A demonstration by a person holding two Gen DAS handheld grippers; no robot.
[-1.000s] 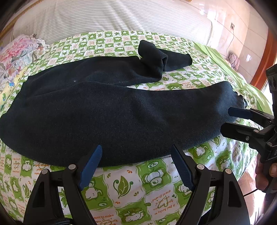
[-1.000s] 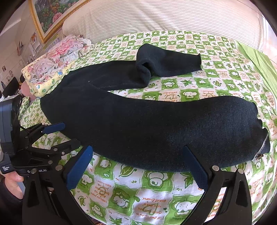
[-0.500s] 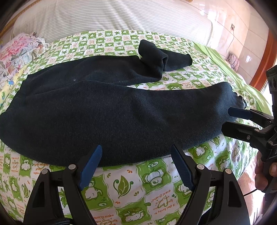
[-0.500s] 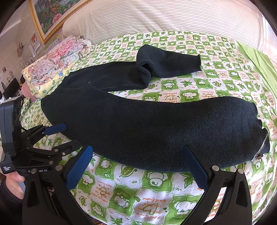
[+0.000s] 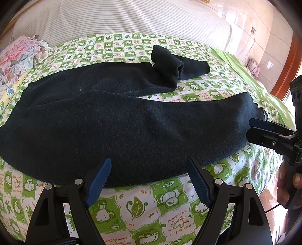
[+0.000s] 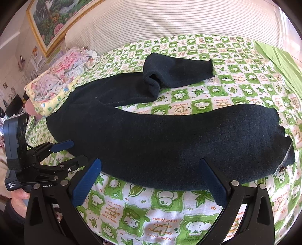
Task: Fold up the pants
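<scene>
Dark pants point(image 5: 120, 120) lie spread across a bed sheet point(image 5: 143, 205) printed in green and white checks. The waist is toward the left, near a floral pillow point(image 6: 62, 75). The near leg runs straight along the front edge of the bed, its cuff at the right. The far leg is doubled back on itself in a bunched fold point(image 5: 168, 66), its cuff pointing right.

The left gripper point(image 5: 149, 181) hovers just in front of the near leg, its jaws wide apart and holding nothing. The right gripper point(image 6: 151, 181) also hangs before the near leg, nearer the cuff, jaws spread wide and empty. From the left camera, the right gripper's blue fingers point(image 5: 260, 123) sit right beside the near cuff, and I cannot tell whether they touch it. A hand point(image 5: 288, 186) grips its handle.

Behind the sheet rises a striped cover point(image 6: 169, 22). A framed picture point(image 6: 54, 17) hangs on the wall at the left. Plain green cloth point(image 6: 279, 56) lies along the bed's right side.
</scene>
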